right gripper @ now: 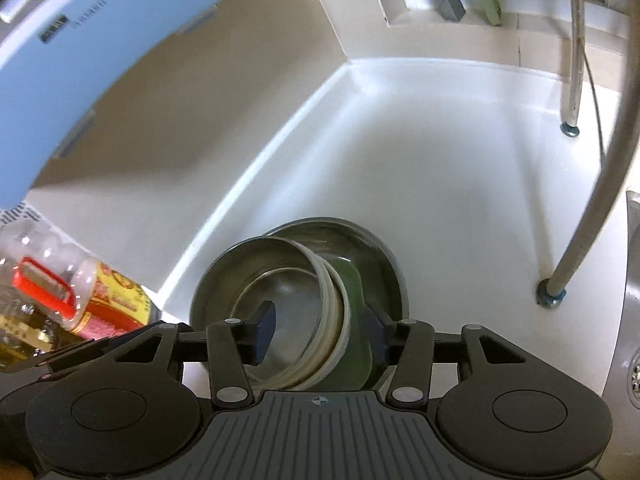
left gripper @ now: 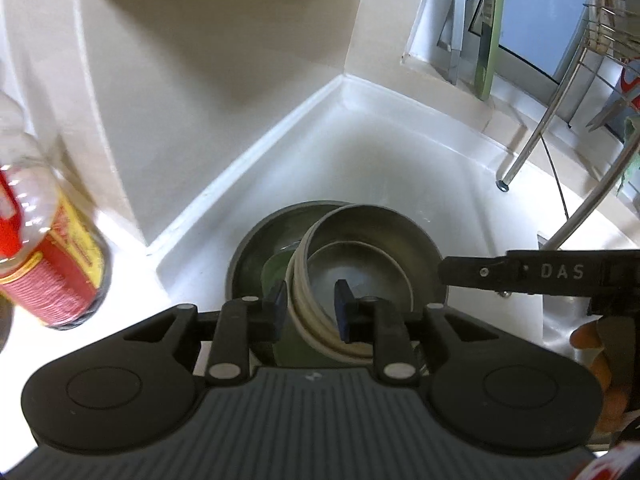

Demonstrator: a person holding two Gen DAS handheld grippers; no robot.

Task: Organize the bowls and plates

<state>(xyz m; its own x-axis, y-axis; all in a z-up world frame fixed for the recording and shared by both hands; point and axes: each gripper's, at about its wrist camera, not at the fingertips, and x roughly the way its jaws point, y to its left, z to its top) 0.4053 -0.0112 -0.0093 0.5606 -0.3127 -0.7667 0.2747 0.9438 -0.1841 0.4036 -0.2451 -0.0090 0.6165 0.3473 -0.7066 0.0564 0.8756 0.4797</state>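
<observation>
A stack of steel bowls [left gripper: 360, 256] with beige rims sits on a green plate [left gripper: 276, 268] inside a large dark steel plate [left gripper: 248, 248] on the white counter. My left gripper [left gripper: 310, 304] is shut on the left rim of the bowl stack, one pad inside and one outside. In the right wrist view my right gripper [right gripper: 320, 330] is shut on the right rims of the bowl stack [right gripper: 276, 280] and the green plate [right gripper: 352, 280]. The right gripper's body shows at the right edge of the left wrist view, its fingertips hidden.
A plastic bottle [left gripper: 52, 264] with a red and yellow label lies at the left; it also shows in the right wrist view [right gripper: 92, 296]. A wire dish rack [left gripper: 600, 40] with steel legs [right gripper: 592, 216] stands at the right. A blue appliance [right gripper: 80, 60] hangs above. Walls close the corner.
</observation>
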